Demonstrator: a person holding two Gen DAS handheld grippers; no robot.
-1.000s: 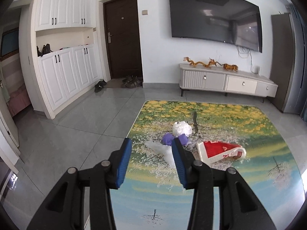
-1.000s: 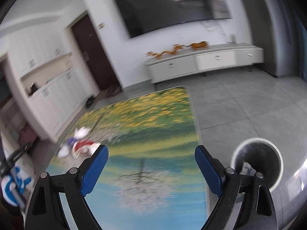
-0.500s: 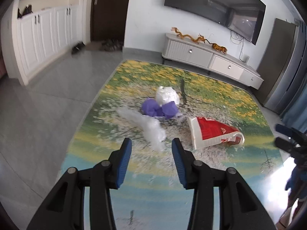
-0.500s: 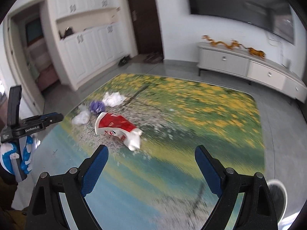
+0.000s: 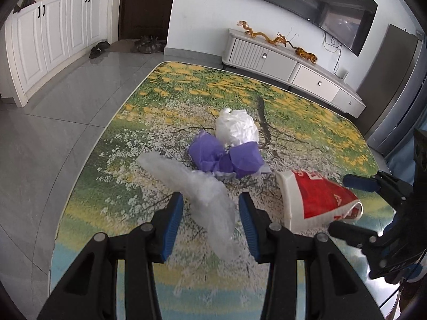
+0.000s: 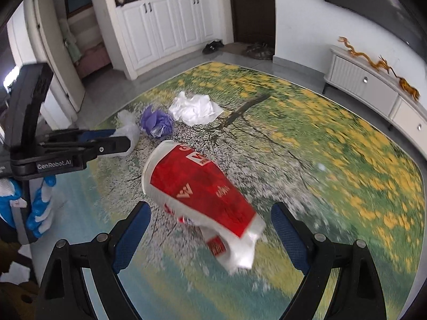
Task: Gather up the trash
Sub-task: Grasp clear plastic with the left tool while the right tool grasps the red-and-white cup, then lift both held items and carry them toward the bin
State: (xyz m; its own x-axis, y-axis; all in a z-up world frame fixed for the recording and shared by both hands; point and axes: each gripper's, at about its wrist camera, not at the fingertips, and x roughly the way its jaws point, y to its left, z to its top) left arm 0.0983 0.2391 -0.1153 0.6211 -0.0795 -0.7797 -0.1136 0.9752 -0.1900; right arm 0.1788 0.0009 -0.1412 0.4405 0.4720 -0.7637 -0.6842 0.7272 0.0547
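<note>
Trash lies grouped on a flower-printed floor rug [image 5: 186, 101]: a clear crumpled plastic bag [image 5: 202, 200], a purple tissue wad [image 5: 226, 157], a white crumpled paper ball [image 5: 236, 130] and a crushed red-and-white paper cup [image 6: 197, 186]. The left gripper [image 5: 210, 224] straddles the bag, fingers moderately open; the right gripper [image 6: 210, 232] flanks the cup, fingers wide. All look light and soft; the filmy bag may slip, so pinch its bunched middle.

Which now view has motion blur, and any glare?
Right wrist view: the floral rug smears, the red paper cup is soft at its crushed end. Left wrist view: sharp on the clear plastic bag; window reflections glare on the TV.
</note>
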